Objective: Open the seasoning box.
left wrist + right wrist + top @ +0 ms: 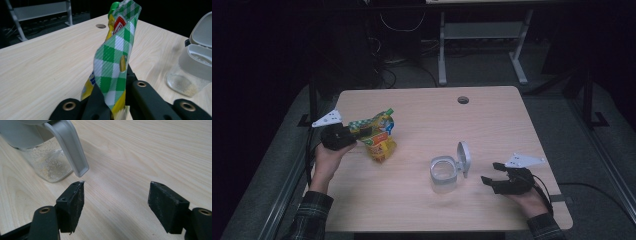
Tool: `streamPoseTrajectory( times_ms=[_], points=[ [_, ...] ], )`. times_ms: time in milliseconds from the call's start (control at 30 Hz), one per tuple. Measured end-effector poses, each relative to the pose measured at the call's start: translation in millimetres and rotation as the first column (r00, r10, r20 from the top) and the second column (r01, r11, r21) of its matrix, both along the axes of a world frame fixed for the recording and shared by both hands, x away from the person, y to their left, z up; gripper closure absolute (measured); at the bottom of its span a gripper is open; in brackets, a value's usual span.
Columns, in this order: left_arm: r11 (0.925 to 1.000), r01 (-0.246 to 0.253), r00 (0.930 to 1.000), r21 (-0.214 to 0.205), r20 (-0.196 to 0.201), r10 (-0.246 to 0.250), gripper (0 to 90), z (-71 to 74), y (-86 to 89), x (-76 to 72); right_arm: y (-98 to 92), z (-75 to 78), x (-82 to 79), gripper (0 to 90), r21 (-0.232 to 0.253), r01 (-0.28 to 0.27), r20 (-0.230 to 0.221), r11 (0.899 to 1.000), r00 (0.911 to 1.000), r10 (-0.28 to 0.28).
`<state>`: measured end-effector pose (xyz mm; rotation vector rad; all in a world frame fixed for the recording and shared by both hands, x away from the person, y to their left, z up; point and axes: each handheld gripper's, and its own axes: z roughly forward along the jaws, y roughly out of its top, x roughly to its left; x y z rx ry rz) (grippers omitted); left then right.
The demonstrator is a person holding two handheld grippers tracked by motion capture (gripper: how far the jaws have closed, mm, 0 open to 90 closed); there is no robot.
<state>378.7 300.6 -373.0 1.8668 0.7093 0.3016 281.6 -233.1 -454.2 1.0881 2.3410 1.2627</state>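
Pouch (377, 136) sits left of centre in the high view, pinched in my left gripper (343, 137); in the left gripper view its checked green and yellow foil (113, 65) rises crumpled from between the closed jaws. My right gripper (497, 175), lower right, stands wide with nothing in it, just beside the jar (443, 175), clear plastic with a grey flip lid raised. Table (422, 120) is pale wood grain; the room behind is dark.
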Motion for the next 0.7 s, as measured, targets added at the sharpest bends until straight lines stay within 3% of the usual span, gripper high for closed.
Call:
streamPoseTrajectory(
  times_ms=[500,567,600,633,667,700],
  points=[
    [0.9987,0.045,0.9989,-0.022,-0.013,-0.045,90.0,10.3,-3.4,-12.0,0.2,8.2,-10.6,30.1,0.018,0.013,0.020,1.000,0.9997,-0.013],
    [0.9983,0.052,0.9986,-0.026,-0.011,-0.052,90.0,13.6,-2.4,-15.1,1.1,8.2,-15.5,33.0,0.018,0.005,0.021,1.000,0.9998,-0.006],
    [0.9981,0.053,0.9985,-0.032,-0.012,-0.054,90.0,15.4,-2.3,-16.7,1.6,8.3,-20.8,40.5,0.028,0.001,0.017,1.000,0.9999,-0.001],
    [0.9977,0.057,0.9983,-0.037,-0.009,-0.057,90.0,17.1,-2.1,-18.0,1.6,8.3,-20.8,40.5,0.028,0.001,0.017,1.000,0.9999,-0.001],
    [0.9971,0.063,0.9980,-0.043,-0.010,-0.063,90.0,18.9,-2.0,-19.1,2.3,9.6,-25.9,52.0,0.032,0.006,0.019,0.999,0.9998,-0.007],
    [0.9967,0.067,0.9976,-0.046,-0.012,-0.068,90.0,20.7,-2.0,-20.4,2.3,9.6,-25.9,52.0,0.032,0.006,0.019,0.999,0.9998,-0.007]
  ],
)
